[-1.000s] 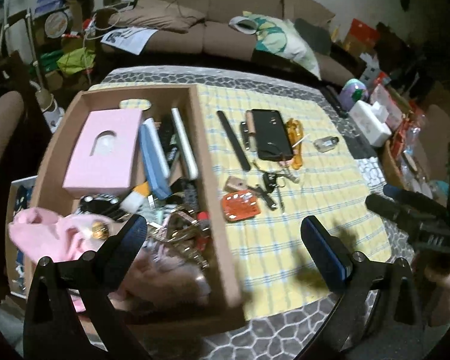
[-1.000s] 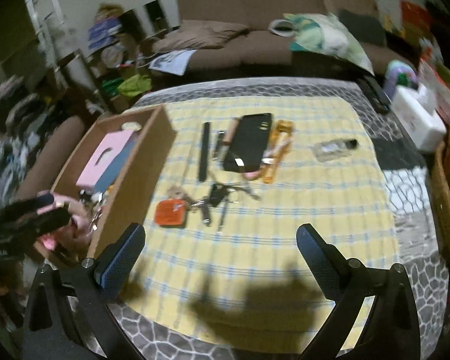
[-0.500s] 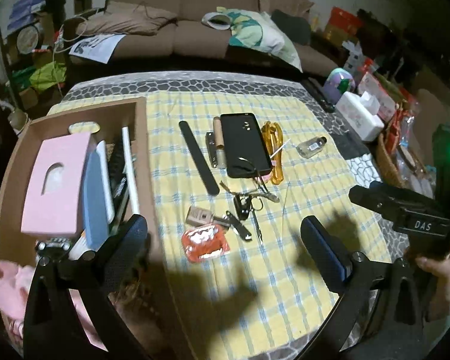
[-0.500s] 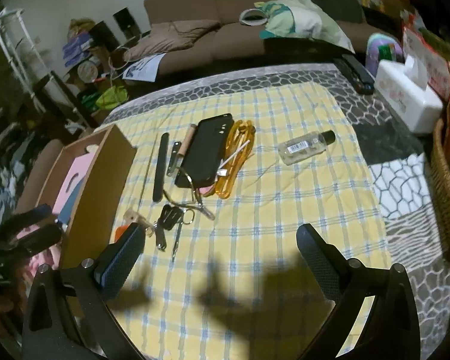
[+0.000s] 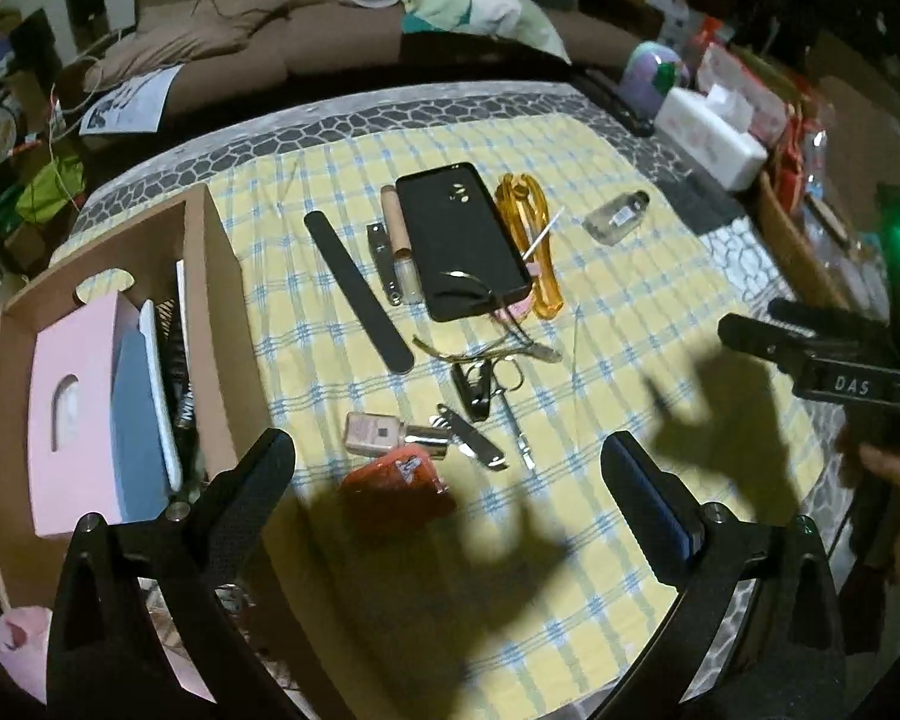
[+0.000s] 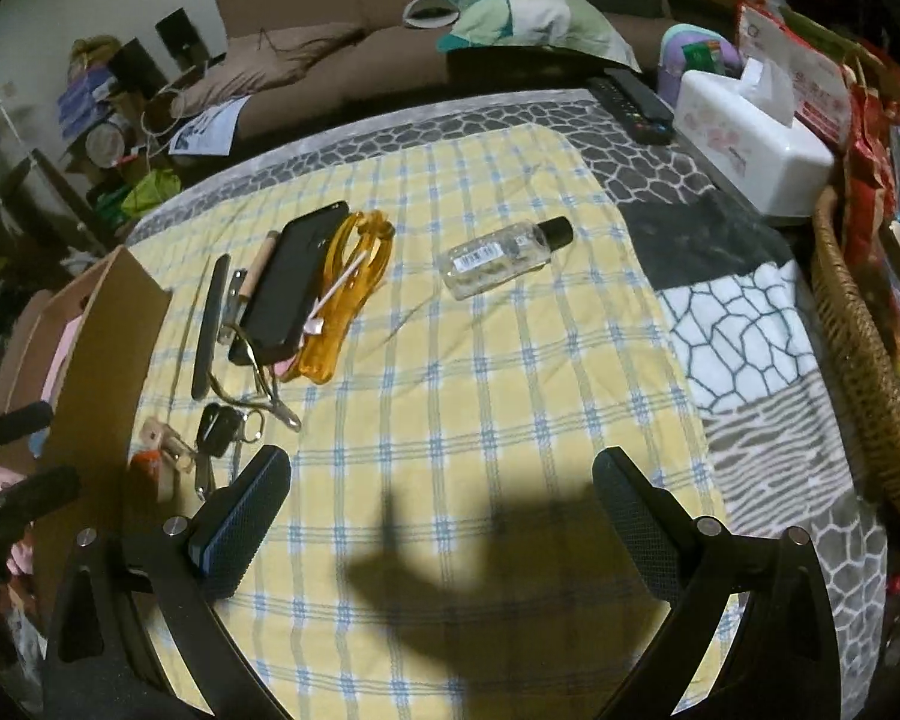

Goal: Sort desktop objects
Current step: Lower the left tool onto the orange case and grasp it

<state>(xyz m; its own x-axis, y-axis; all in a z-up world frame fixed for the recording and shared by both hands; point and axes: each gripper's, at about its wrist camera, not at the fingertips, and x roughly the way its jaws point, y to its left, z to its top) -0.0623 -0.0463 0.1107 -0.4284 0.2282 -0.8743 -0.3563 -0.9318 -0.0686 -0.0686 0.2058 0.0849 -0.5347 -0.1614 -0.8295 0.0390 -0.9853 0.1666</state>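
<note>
Both the left gripper (image 5: 447, 480) and the right gripper (image 6: 441, 495) hang wide open and empty above the yellow cloth (image 6: 510, 360), with the phone (image 5: 459, 249) at twelve o'clock and the cardboard box (image 5: 210, 300) at nine.

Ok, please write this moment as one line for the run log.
left tongs: open, empty, above orange pouch | right tongs: open, empty, above cloth | box: partly filled

Right hand-held gripper (image 6: 441, 483): jaws wide apart, empty, above the yellow checked cloth (image 6: 510, 396)
Clear bottle (image 6: 504, 257): lying on its side, black cap
Black phone (image 6: 291, 282): beside orange cable (image 6: 348, 294)
Cardboard box (image 6: 99, 348): at the table's left edge
Left hand-held gripper (image 6: 12, 456): far left
</note>
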